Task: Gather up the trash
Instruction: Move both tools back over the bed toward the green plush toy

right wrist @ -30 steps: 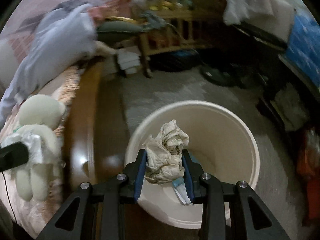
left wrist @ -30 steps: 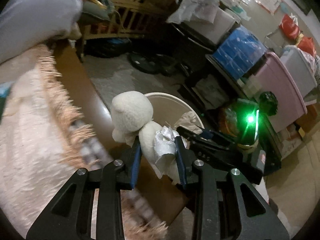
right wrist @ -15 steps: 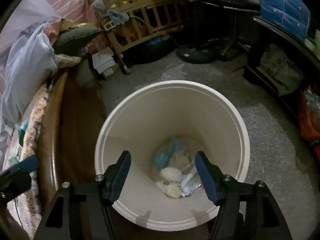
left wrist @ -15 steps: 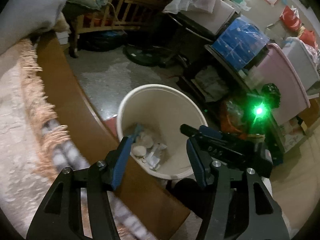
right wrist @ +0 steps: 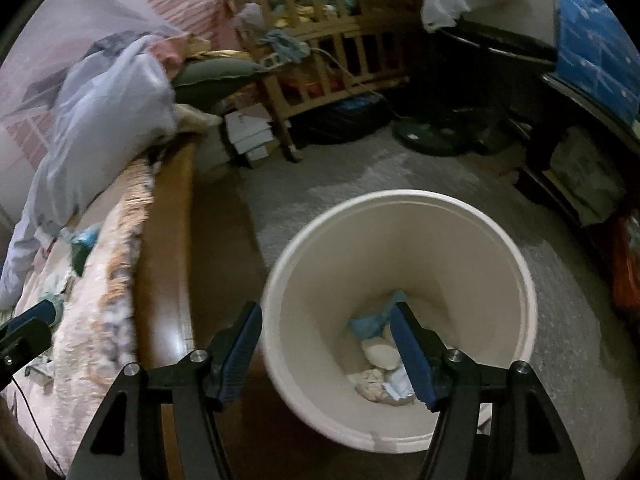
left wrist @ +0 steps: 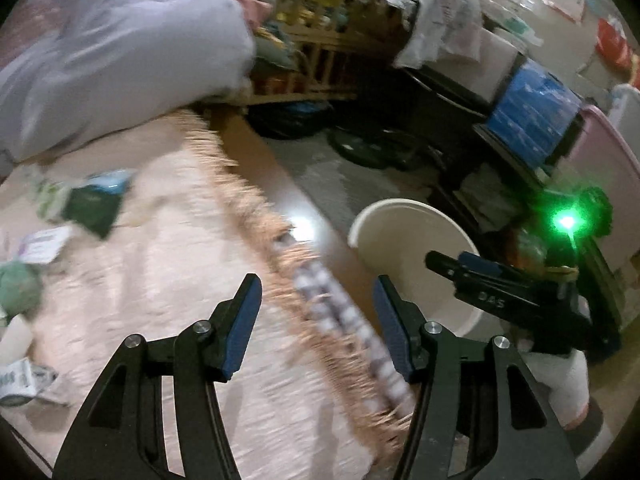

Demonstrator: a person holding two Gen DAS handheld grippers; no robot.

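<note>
Swung away from the bin (left wrist: pixel 400 216), left gripper (left wrist: pixel 316 300) now gaping empty over the fringed blanket (left wrist: pixel 168 280) with scattered wrappers (left wrist: pixel 96 208). Right gripper (right wrist: pixel 326 328) spread empty above dropped trash (right wrist: pixel 380 376) inside.

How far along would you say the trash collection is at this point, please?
Partly done: crumpled scraps already lie at the bottom of the cream bin. Nothing is in hand; the left gripper is open over the bed blanket and the right gripper is open above the bin. Left: wrappers and paper bits on the blanket.
</note>
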